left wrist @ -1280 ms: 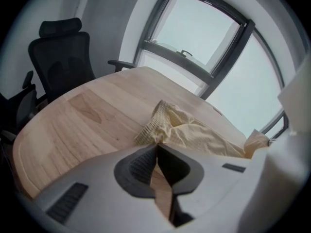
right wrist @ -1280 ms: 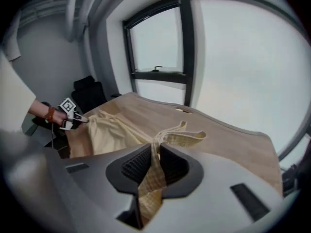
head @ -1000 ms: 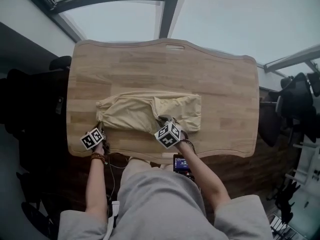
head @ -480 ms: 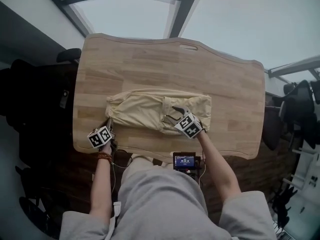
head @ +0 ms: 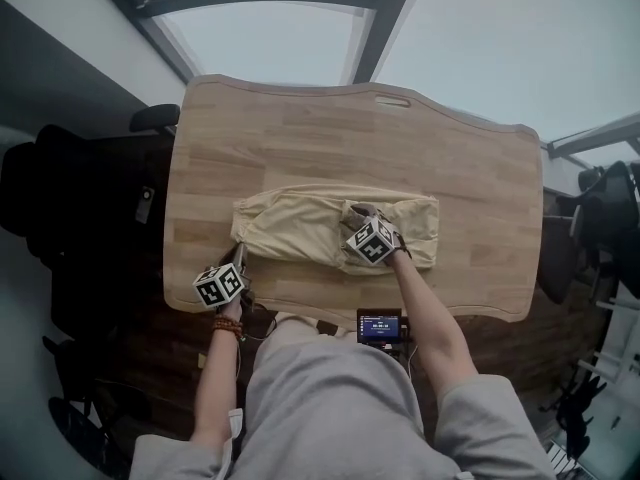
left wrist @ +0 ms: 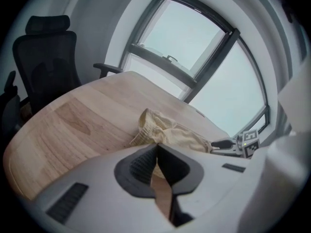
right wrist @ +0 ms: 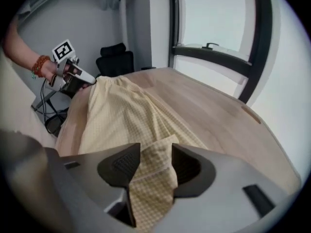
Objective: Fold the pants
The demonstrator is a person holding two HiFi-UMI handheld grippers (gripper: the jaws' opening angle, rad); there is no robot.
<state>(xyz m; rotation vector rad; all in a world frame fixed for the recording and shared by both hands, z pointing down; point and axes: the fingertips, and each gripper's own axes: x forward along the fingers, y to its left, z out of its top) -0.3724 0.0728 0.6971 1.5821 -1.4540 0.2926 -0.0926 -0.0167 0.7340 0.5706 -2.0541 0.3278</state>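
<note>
Moving up from the near edge of the pants (head: 300,230), the right claw (head: 358,211) now sits over their middle, a bit toward 3 o'clock. Its jaws have just been opening and now stand wide apart. A fold of the yellow checked cloth lies between them, but the pads do not squeeze it.

The left claw (head: 241,258) is at the 8 o'clock corner of the pants, about where it was before. Its jaws are pressed together, with the ribbed edge of the cloth right at their tips. Whether any cloth is caught there is hard to say.

The pants lie in the middle of the wooden tabletop (head: 300,138), stretched from 9 o'clock to 3 o'clock. A black chair (head: 155,118) stands off the tabletop at 10 o'clock. A small screen (head: 380,325) hangs at the 6 o'clock edge.
</note>
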